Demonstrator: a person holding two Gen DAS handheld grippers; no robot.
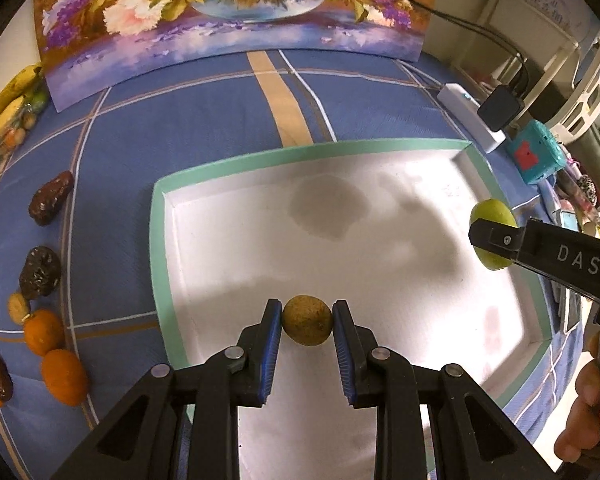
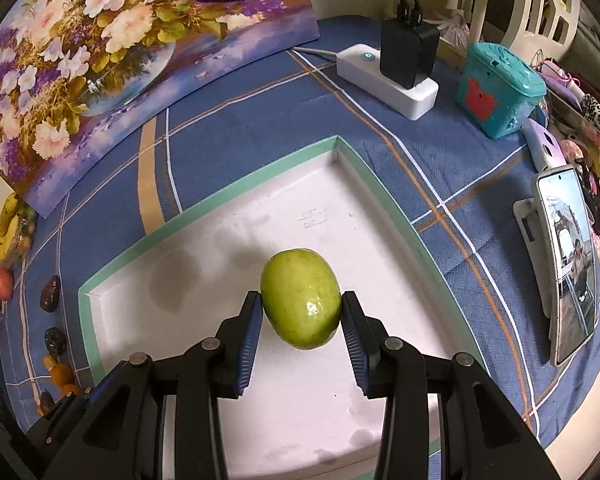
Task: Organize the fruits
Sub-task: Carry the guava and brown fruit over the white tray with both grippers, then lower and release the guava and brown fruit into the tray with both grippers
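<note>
A: Green fruit (image 2: 300,298) is clamped between the right gripper's (image 2: 302,312) pads, held above the white tray (image 2: 204,216)

B: And left?

A: Brown fruit (image 1: 307,319) is pinched by the left gripper (image 1: 307,326), over the tray too. Oranges (image 1: 54,354) and dark fruits (image 1: 46,236) are lined up on the blue cloth (image 1: 220,120) beside it
</note>
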